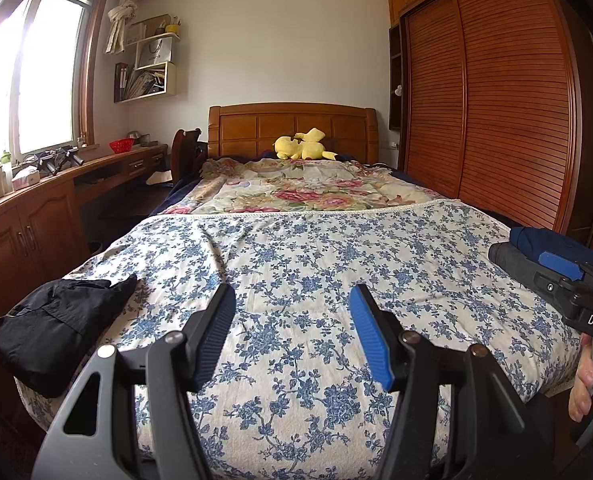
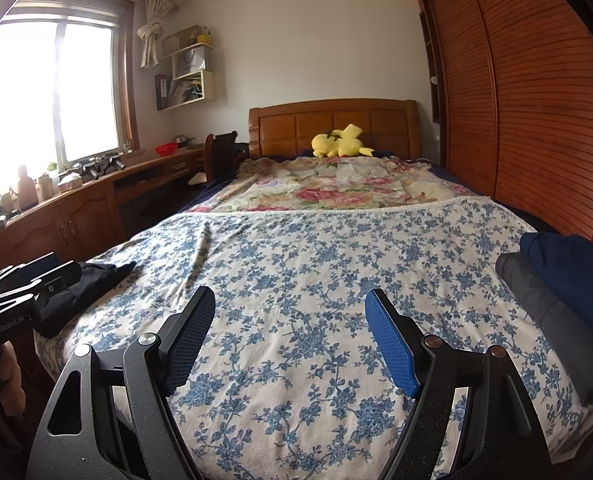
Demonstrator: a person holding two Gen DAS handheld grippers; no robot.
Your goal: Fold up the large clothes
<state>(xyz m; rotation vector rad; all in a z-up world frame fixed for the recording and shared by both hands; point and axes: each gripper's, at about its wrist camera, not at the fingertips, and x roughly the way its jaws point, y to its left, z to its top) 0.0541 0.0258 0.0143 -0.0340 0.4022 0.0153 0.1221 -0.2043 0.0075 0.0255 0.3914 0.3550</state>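
The left gripper (image 1: 292,296) and right gripper (image 2: 290,298) hover side by side over the foot of a bed, jaws spread, nothing between them. Below lies a blue-flowered sheet (image 1: 316,264). A crumpled black garment (image 1: 52,324) sits at the bed's left corner. Folded grey (image 2: 544,304) and navy clothes (image 2: 576,264) are stacked at the right edge.

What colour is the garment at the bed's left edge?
Black garment, clearest in the left wrist view.
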